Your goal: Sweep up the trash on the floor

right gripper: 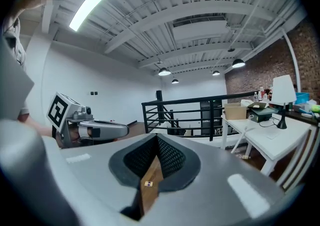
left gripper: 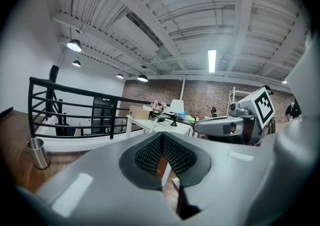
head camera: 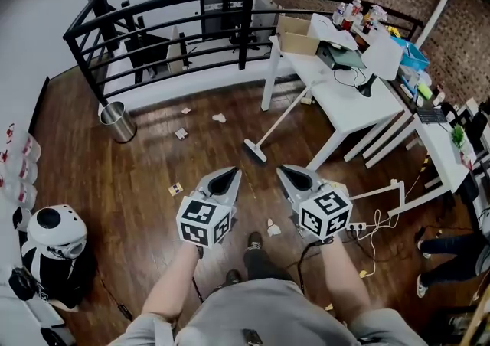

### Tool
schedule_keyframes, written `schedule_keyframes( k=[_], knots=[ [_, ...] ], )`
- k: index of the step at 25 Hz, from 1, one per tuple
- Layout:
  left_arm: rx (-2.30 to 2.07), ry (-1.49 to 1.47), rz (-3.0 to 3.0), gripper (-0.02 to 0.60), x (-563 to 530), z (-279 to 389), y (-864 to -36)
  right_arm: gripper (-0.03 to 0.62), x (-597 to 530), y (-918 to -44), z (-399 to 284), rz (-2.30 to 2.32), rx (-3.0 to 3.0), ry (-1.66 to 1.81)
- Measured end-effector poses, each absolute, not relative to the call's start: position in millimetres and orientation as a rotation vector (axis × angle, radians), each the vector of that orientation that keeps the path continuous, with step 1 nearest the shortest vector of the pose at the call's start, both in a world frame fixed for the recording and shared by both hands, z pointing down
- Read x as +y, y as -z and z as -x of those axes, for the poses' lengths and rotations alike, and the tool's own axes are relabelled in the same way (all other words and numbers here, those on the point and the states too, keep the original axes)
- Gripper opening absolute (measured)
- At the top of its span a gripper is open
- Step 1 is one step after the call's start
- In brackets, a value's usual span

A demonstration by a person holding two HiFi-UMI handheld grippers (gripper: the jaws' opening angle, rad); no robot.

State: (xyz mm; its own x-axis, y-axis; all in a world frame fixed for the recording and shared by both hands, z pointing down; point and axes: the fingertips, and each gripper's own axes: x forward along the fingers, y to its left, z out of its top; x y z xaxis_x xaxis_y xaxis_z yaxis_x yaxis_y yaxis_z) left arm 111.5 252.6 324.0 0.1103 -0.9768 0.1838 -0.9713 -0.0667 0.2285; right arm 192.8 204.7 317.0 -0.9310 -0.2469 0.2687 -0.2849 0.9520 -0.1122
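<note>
Broom (head camera: 279, 127) beside table (head camera: 360, 105), bin (head camera: 117, 122) far left, scraps (head camera: 181, 134) between

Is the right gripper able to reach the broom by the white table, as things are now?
Probably yes. Only bare floor lies between the right gripper and the broom, and nothing blocks its handle. The jaws are shut, so they must open first.

Held out side by side ahead of the body on bare forearms (head camera: 172, 285): grey wedge-nosed left gripper (head camera: 229, 174) and matching grey right gripper (head camera: 284, 171), each carrying a marker cube. Jaws of both pressed together, empty, noses tilted slightly downward.
</note>
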Motion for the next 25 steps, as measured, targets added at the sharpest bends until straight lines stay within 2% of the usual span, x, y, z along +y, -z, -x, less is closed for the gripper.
schedule_keyframes(
  k=[12,25],
  knots=[
    [-1.945,-0.096,-2.078,0.008,73,-46,-338,0.000,25,-328,-119,-0.373,-2.900,-0.278],
    [-1.742,-0.161,-2.241,0.008,-109,-39,-356,0.000,-151,-337,-130,-0.714,-2.842,-0.332]
  ],
)
